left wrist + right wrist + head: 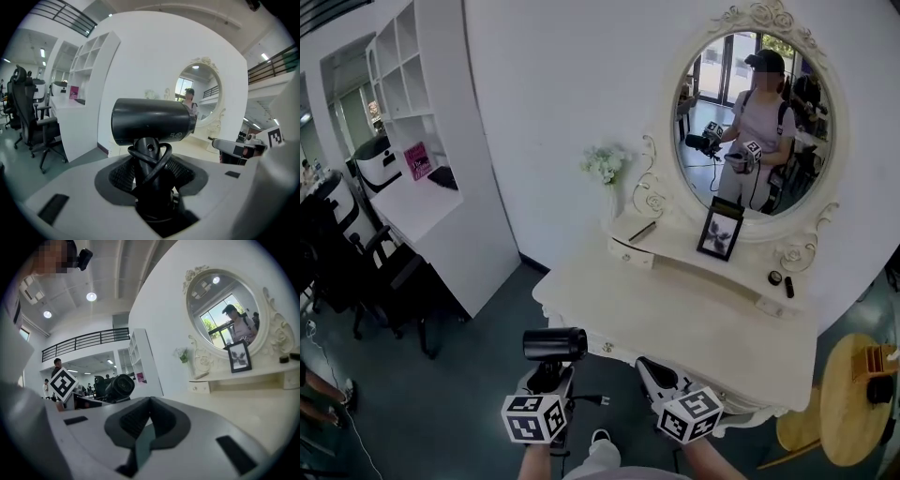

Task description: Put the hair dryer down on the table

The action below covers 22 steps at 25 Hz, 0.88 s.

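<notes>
Our left gripper [551, 377] clamps the black hair dryer [554, 344] by its handle, with the cord [157, 161] looped round it. The dryer is in the air, just near of the white dressing table [703, 323]. Our right gripper [654, 371], beside it, holds nothing; its jaws seem closed together.

Small print on the hair dryer [152, 121] is too tiny to read.

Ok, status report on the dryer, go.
Left gripper shut on hair dryer, short of the table. Right gripper shut, empty. Near tabletop bare; picture frame further back.
</notes>
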### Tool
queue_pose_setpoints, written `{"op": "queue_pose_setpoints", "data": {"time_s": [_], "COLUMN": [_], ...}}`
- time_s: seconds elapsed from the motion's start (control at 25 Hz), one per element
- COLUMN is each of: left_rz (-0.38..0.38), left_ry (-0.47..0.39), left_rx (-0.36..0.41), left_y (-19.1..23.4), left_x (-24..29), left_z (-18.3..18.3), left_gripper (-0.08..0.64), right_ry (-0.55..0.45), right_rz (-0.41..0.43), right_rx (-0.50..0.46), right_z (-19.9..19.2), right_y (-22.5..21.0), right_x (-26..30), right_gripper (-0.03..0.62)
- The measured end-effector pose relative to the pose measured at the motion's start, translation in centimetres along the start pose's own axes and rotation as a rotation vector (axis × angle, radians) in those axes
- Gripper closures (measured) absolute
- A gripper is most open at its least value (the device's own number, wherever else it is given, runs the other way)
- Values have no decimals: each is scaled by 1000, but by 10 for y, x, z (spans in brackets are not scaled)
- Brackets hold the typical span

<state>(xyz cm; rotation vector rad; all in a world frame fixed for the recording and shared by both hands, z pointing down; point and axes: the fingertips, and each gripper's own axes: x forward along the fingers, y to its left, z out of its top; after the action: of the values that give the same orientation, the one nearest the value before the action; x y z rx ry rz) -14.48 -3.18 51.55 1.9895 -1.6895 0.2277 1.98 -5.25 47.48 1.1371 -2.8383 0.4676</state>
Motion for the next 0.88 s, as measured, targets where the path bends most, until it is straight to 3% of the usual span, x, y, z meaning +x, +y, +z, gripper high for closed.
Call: {"op": "queue_pose_setpoints", "data": {"time_s": [0.36, 0.88], "left_rz": [-52, -84], "left_ry": [9, 15], "left_rx": [34, 45], "left_y": [34, 52], "left_x": [43, 86], "left_z": [38, 62], "left_gripper": [360, 360], "right_ry": [11, 14], "right_rz": [-32, -77], "right_rx": [-7, -3], "right_z": [10, 16], "right_y": [-4, -26], "right_x": [63, 96], "right_gripper": [591, 591]}}
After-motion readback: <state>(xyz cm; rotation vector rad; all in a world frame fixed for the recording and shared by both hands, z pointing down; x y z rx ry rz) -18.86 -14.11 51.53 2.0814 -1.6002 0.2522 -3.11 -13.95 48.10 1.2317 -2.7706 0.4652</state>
